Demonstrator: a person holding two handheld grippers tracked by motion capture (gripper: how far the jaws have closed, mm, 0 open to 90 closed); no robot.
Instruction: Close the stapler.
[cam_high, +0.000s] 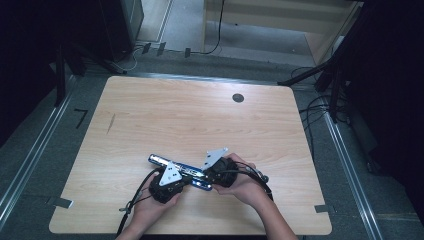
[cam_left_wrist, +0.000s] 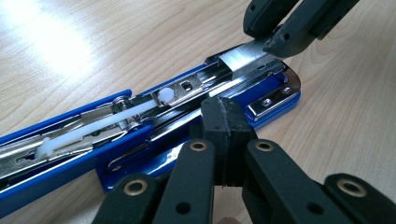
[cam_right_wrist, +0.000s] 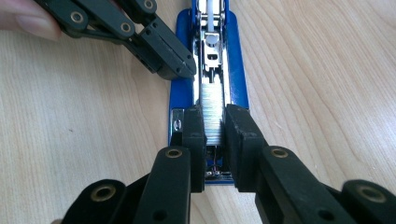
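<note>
Blue stapler (cam_right_wrist: 210, 93), opened flat on the table (cam_high: 150, 110) for loading. Right gripper (cam_right_wrist: 215, 135) pinches the staple strip (cam_right_wrist: 212, 112) over the stapler's channel; left gripper (cam_left_wrist: 229, 135), jaws closed and empty, presses the stapler's base, probably steadying it.

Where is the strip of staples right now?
The staples lie in the open blue stapler's channel, between the right gripper's pads, near the table's front edge in the high view.
</note>
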